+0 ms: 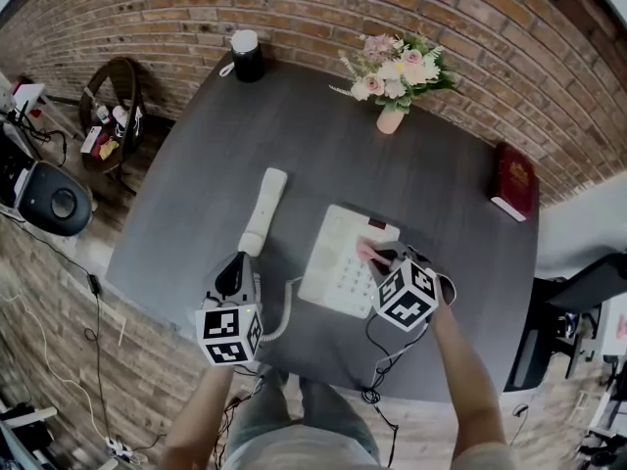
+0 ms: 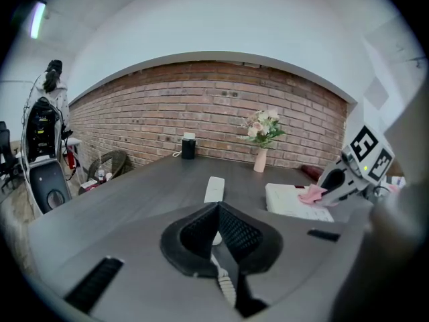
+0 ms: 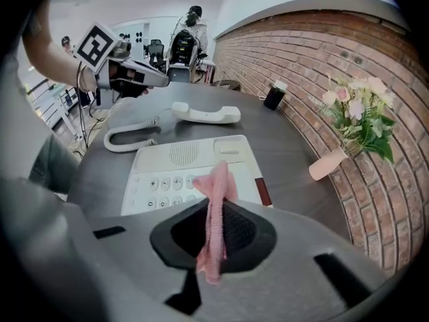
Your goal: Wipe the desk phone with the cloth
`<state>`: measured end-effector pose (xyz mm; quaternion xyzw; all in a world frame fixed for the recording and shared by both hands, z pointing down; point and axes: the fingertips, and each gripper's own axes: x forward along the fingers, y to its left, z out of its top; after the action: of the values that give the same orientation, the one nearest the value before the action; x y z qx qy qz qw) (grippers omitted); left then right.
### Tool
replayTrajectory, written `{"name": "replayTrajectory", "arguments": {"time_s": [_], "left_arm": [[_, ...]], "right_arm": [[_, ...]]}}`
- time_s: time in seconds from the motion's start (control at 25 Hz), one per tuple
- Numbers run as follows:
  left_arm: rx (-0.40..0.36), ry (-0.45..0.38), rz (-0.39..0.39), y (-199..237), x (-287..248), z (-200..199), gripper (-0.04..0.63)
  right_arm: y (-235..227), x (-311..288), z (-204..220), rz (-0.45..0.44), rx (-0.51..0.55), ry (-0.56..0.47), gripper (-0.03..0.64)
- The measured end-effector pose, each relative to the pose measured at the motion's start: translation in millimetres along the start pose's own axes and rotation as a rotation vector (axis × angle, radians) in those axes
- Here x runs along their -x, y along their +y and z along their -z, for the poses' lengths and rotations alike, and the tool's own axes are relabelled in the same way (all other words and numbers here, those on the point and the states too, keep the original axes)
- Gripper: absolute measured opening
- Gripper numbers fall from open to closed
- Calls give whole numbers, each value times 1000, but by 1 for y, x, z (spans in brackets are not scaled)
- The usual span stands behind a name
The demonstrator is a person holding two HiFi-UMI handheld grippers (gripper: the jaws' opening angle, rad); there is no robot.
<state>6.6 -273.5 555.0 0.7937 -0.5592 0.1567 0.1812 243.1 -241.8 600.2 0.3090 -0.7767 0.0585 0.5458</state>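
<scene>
Clamping the pink cloth strip (image 3: pixel 216 206) in your right gripper (image 1: pixel 380 257), you're directly over the white desk phone's (image 1: pixel 333 267) keypad, long axis running away from you; closed left gripper (image 2: pixel 218 230) sits by the off-hook white handset (image 1: pixel 263 211).

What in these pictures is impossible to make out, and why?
Head view: the right gripper covers part of the keypad on the phone.
Right gripper view: the cloth hangs in front, so its contact with the phone is unclear.
Head view: lettering on the red book is too small.
</scene>
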Motion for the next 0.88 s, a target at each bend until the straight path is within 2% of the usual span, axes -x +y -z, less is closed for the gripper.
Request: {"name": "replayTrajectory", "arguments": {"time_s": [0.32,0.88], "left_arm": [[-20,13,31,6,13,10,-2],[-53,26,100,1,28,23,-2]], "right_arm": [[33,3,7,4,-35,4,21],[101,6,14,-50,-65,12,21]]}}
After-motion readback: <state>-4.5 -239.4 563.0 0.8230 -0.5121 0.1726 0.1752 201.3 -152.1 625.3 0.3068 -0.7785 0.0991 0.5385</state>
